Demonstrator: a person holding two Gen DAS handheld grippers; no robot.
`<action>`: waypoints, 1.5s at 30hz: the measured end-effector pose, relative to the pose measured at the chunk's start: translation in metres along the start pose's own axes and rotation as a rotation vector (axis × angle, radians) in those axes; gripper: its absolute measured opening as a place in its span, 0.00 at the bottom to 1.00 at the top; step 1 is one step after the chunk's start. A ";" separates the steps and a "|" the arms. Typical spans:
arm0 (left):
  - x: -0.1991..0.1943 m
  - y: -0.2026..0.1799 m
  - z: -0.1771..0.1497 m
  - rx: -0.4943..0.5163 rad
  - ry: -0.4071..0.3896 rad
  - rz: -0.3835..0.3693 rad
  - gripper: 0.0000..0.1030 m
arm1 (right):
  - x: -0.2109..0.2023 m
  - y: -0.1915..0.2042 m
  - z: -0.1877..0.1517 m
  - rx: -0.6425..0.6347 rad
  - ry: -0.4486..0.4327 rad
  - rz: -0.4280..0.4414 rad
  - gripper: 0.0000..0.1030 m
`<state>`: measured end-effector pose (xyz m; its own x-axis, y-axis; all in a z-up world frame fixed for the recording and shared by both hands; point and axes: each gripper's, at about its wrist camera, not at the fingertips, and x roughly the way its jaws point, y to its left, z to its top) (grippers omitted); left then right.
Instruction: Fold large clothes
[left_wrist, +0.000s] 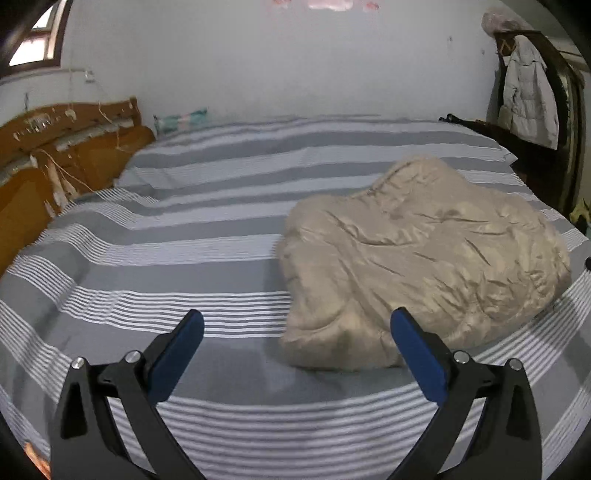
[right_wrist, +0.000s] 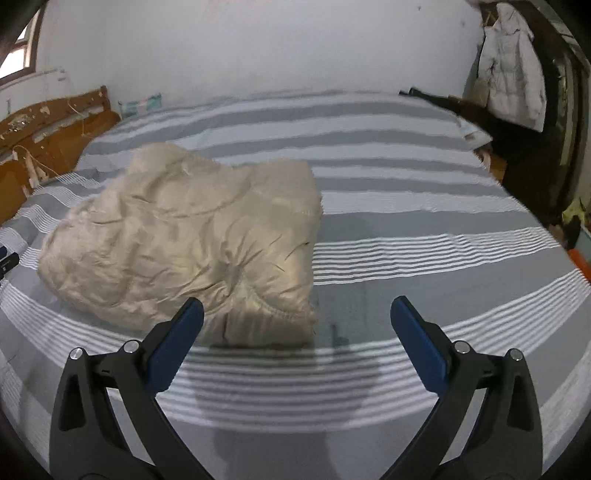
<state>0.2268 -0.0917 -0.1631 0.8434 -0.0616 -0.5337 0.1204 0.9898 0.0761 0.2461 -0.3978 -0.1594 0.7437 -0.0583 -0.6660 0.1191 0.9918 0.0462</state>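
We have the beige padded jacket (left_wrist: 417, 258) lying on the bed (left_wrist: 184, 258), gathered into a compact, thick bundle on the grey-and-white striped cover rather than spread out flat. Its edges look doubled over on themselves, and a ribbed cuff or hem shows at the near corner in the right wrist view, so we judge the main folds are already made and the task is close to its end. The bundle is lumpy and uneven, puffing higher toward the far side, so a last pressing or squaring of the edges may be all that is left; with the blur in both views we cannot tell for sure whether a sleeve is tucked inside or hangs loose behind. Our left hand-held gripper (left_wrist: 297, 325) hovers above the cover with its jaws spread wide and nothing between them, its right finger just in front of the jacket's near edge. Our right hand-held gripper (right_wrist: 297, 314) is likewise released and empty, its left finger over the jacket's near corner. A white down coat (right_wrist: 511, 74) hangs on a dark wooden frame beyond the bed, apart from our work.
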 end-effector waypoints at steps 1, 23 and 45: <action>0.009 -0.005 0.002 0.002 0.008 -0.002 0.98 | 0.010 0.002 0.002 -0.012 0.005 0.005 0.97; 0.037 -0.018 0.024 -0.019 0.081 -0.111 0.26 | 0.029 0.026 0.014 -0.055 0.101 0.133 0.20; -0.247 0.023 -0.018 0.015 -0.149 0.030 0.99 | -0.270 0.107 -0.020 -0.003 -0.179 -0.045 0.97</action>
<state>0.0118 -0.0514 -0.0444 0.9151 -0.0517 -0.3998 0.1009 0.9896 0.1029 0.0445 -0.2734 0.0103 0.8427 -0.1215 -0.5244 0.1530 0.9881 0.0169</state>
